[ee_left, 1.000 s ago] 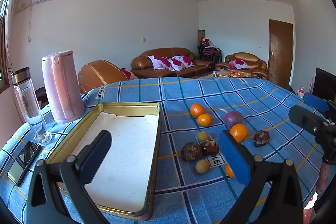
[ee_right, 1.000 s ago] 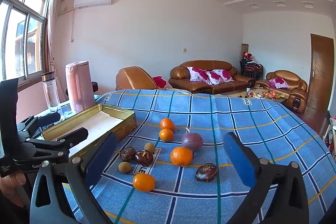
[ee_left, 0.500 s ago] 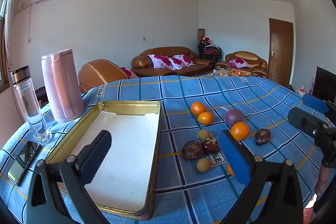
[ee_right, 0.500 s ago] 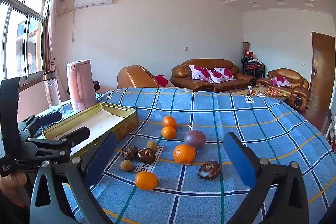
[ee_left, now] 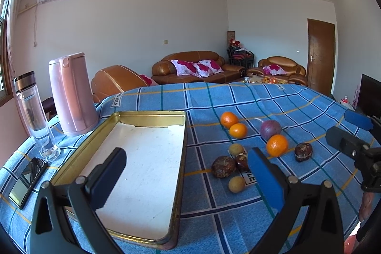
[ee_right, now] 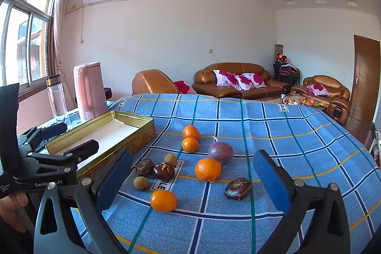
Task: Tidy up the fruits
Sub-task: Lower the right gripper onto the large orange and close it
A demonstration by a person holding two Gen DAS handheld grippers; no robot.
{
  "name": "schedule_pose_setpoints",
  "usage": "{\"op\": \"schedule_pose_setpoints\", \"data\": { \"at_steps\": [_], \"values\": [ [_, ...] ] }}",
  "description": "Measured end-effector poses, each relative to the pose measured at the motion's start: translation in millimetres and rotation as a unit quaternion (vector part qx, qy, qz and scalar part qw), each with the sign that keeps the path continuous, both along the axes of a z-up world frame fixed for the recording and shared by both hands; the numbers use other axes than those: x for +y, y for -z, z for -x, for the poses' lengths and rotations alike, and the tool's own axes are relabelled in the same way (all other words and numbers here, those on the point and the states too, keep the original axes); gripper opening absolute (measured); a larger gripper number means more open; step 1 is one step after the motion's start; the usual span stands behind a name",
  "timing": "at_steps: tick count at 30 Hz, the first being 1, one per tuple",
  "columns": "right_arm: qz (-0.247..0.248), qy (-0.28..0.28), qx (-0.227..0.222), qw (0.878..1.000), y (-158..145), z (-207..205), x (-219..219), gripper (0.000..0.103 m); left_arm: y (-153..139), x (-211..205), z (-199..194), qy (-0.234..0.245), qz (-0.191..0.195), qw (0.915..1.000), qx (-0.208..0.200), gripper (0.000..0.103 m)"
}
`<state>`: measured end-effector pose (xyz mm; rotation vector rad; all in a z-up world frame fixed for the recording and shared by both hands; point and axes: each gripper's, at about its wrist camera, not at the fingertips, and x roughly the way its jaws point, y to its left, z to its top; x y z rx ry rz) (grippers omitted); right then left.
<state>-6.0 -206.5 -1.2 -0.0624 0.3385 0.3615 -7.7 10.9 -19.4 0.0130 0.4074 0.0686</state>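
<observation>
A living room with brown sofas [ee_left: 190, 66] lies behind a tabletop [ee_left: 273, 97] with a blue checked cloth. In the left wrist view, the left gripper [ee_left: 188, 170] hangs over a gold tray [ee_left: 179, 158], its jaws wide apart and holding nothing. Oranges [ee_left: 276, 145] and brown fruits [ee_left: 223, 166] sit just right of the tray.

In the right wrist view, the right gripper [ee_right: 193, 175] hangs over the fruits, jaws wide apart too. An orange [ee_right: 163, 200] lies nearest.
</observation>
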Motion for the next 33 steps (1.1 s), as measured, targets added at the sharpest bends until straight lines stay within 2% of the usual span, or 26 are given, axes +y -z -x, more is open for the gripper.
{"op": "schedule_pose_setpoints", "data": {
  "at_steps": [6,12,14,16,19,22,25,26,27,28,30,33],
  "values": [
    [0.016,-0.007,0.039,0.999,24.6,-15.5,7.6,0.102,5.5,16.1,-3.4,-0.023,0.009,0.9997,0.003,0.103],
    [0.026,-0.034,0.074,0.996,42.9,-26.4,21.1,0.101,13.2,17.8,-7.7,-0.012,0.017,0.9997,0.013,0.103],
    [0.035,-0.045,0.084,0.995,48.0,-29.1,27.4,0.095,14.3,13.9,-7.6,-0.005,0.016,0.9997,0.015,0.103],
    [0.043,-0.053,0.104,0.992,53.9,-34.0,31.9,0.082,14.7,9.9,-8.1,-0.004,0.011,0.9998,0.016,0.103],
    [0.045,-0.063,0.126,0.989,60.8,-40.0,35.3,0.078,14.3,7.5,-8.1,0.001,0.011,0.9998,0.017,0.103],
    [0.042,-0.077,0.151,0.985,66.8,-46.2,37.0,0.067,14.3,5.4,-8.3,0.006,0.009,0.9998,0.018,0.103],
    [0.050,-0.095,0.184,0.977,73.9,-53.7,41.8,0.067,14.4,1.5,-9.5,0.016,0.010,0.9996,0.023,0.103],
    [0.052,-0.103,0.192,0.975,76.4,-55.2,44.0,0.063,14.4,-0.5,-9.8,0.020,0.009,0.9995,0.024,0.102],
    [0.053,-0.107,0.201,0.972,78.8,-56.9,45.0,0.051,14.3,-2.4,-9.8,0.023,0.007,0.9994,0.025,0.101],
    [0.053,-0.108,0.208,0.971,81.0,-58.3,45.4,0.047,14.3,-4.7,-10.0,0.028,0.005,0.9993,0.026,0.097],
    [0.048,-0.112,0.206,0.971,80.2,-56.7,43.4,0.047,14.0,-9.0,-11.1,0.037,0.004,0.9988,0.031,0.093],
    [0.033,-0.091,0.185,0.978,75.8,-51.8,33.3,0.046,13.6,-18.0,-14.0,0.056,0.003,0.9977,0.038,0.082]
  ]
}}
